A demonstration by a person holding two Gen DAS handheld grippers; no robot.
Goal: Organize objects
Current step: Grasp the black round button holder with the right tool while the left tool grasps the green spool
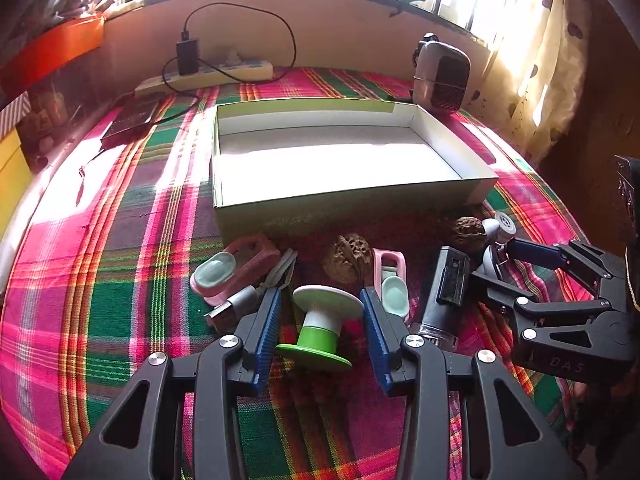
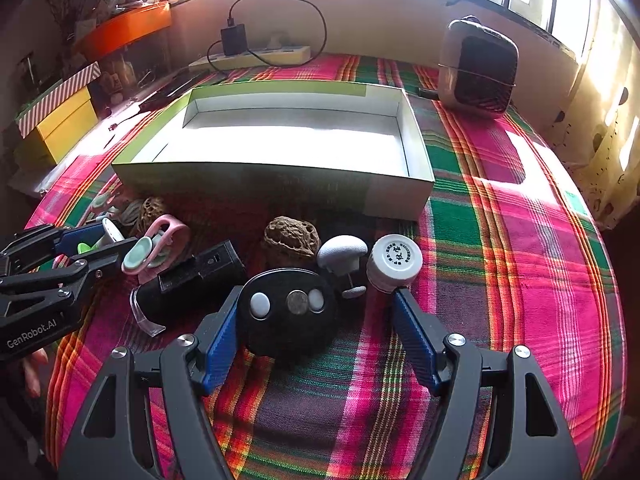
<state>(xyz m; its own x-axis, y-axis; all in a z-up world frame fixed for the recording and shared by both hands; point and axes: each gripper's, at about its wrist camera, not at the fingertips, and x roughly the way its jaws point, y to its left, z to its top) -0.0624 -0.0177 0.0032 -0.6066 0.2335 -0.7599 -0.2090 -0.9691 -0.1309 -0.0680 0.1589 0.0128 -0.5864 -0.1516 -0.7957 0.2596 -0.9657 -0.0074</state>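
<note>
On the plaid cloth, my left gripper [image 1: 322,300] stands open around a green and white spool [image 1: 320,332] lying tilted between its blue fingers. My right gripper [image 2: 318,298] is open too, with a black oval device [image 2: 288,324] between its fingers; the left finger touches it and the right one stands apart. In front lies an open, empty cardboard box [image 1: 340,204], also in the right wrist view [image 2: 272,184]. Around it lie two walnuts [image 1: 346,260] [image 2: 292,240], two pink clips [image 1: 232,268] [image 1: 390,276], a black cylinder [image 2: 192,276], a grey knob [image 2: 342,254] and a white-capped bottle [image 2: 394,262].
A power strip with a black charger [image 1: 208,74] lies at the back by the wall. A small heater [image 2: 476,72] stands at the back right. Orange and yellow boxes [image 2: 60,124] sit at the left edge. A curtain [image 1: 544,80] hangs on the right.
</note>
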